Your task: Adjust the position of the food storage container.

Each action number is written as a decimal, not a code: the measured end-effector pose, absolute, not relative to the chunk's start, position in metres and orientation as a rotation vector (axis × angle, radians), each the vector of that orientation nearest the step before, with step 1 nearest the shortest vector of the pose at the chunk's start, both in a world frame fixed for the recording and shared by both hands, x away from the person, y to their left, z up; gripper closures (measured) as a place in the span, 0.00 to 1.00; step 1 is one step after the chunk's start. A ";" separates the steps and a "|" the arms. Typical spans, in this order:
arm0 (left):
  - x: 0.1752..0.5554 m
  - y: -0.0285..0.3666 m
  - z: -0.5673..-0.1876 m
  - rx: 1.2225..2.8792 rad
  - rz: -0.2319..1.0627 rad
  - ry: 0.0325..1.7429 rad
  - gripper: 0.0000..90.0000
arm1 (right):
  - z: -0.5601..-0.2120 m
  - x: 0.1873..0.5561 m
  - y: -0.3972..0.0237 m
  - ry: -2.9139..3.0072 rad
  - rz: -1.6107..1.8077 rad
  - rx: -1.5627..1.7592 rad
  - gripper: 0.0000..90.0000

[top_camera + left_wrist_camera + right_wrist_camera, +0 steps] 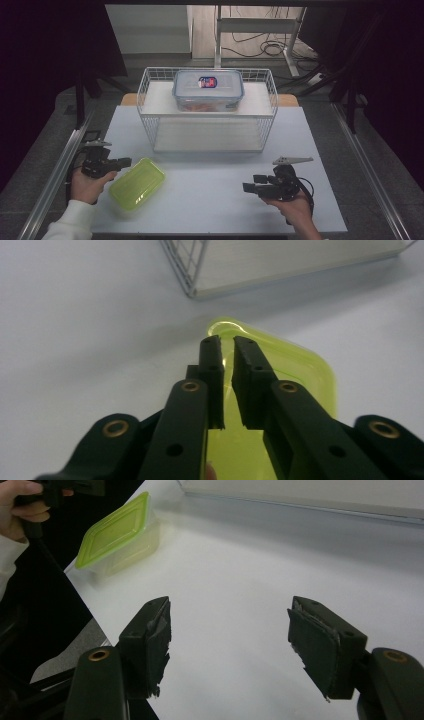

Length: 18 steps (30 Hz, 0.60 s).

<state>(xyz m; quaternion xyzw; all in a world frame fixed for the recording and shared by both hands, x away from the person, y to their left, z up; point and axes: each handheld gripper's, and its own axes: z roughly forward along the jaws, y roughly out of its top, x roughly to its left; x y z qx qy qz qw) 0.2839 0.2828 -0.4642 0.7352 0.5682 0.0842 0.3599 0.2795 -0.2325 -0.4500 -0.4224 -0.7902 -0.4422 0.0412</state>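
A lime-green lidded box (137, 182) lies on the white table (220, 200) at the front left. My left gripper (126, 161) hovers at the box's far left corner. Its jaws are drawn together to a thin slit with nothing between them, and the green lid (300, 370) lies under the left gripper (227, 342). My right gripper (252, 183) is held low at the front right, pointing left. In its own view the right gripper (230, 605) stands wide open over bare table, with the green box (117, 535) farther off.
A white wire basket rack (150, 120) stands at the middle back, its corner (185, 265) just beyond the green box. On its top shelf sits a clear box with a blue-labelled lid (207, 90). The table's left edge (87, 605) runs close to the right gripper's left jaw.
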 end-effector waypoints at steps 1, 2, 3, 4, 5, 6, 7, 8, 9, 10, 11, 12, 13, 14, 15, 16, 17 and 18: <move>0.287 0.282 -0.465 1.908 0.222 1.466 0.96 | -0.450 0.280 -0.233 -2.419 -1.354 -1.293 0.37; 0.291 0.281 -0.465 1.918 0.228 1.464 0.97 | -0.450 0.279 -0.233 -2.417 -1.360 -1.296 0.37; 0.295 0.281 -0.466 1.926 0.232 1.465 0.98 | -0.450 0.279 -0.234 -2.416 -1.361 -1.297 0.37; 0.301 0.282 -0.467 1.930 0.239 1.471 1.00 | -0.450 0.279 -0.235 -2.416 -1.360 -1.301 0.37; 0.301 0.282 -0.467 1.930 0.239 1.471 1.00 | -0.450 0.279 -0.235 -2.416 -1.360 -1.301 0.37; 0.305 0.282 -0.467 1.937 0.241 1.471 1.00 | -0.451 0.279 -0.235 -2.411 -1.358 -1.305 0.37; 0.308 0.283 -0.468 1.945 0.244 1.476 1.00 | -0.452 0.280 -0.235 -2.412 -1.354 -1.307 0.37; 0.312 0.283 -0.469 1.957 0.241 1.479 1.00 | -0.452 0.280 -0.235 -2.412 -1.354 -1.307 0.37; 0.315 0.284 -0.470 1.962 0.238 1.486 1.00 | -0.452 0.280 -0.236 -2.410 -1.353 -1.308 0.37; 0.317 0.285 -0.471 1.965 0.235 1.493 1.00 | -0.452 0.280 -0.236 -2.410 -1.353 -1.309 0.37; 0.319 0.285 -0.471 1.970 0.235 1.499 1.00 | -0.452 0.280 -0.236 -2.409 -1.353 -1.310 0.37; 0.321 0.285 -0.472 1.972 0.235 1.502 1.00 | -0.452 0.280 -0.236 -2.409 -1.354 -1.310 0.37; 0.321 0.284 -0.472 1.978 0.232 1.503 1.00 | -0.452 0.280 -0.236 -2.409 -1.354 -1.310 0.37; 0.322 0.283 -0.473 1.986 0.236 1.504 1.00 | -0.453 0.280 -0.236 -2.409 -1.354 -1.310 0.37; 0.323 0.282 -0.474 1.995 0.241 1.506 1.00 | -0.453 0.280 -0.236 -2.409 -1.354 -1.310 0.37; 0.324 0.281 -0.475 2.007 0.242 1.507 1.00 | -0.453 0.280 -0.236 -2.410 -1.353 -1.308 0.37; 0.325 0.280 -0.477 2.014 0.237 1.511 1.00 | -0.453 0.280 -0.236 -2.411 -1.355 -1.305 0.36; 0.326 0.277 -0.479 2.024 0.234 1.516 1.00 | -0.453 0.280 -0.236 -2.408 -1.352 -1.307 0.36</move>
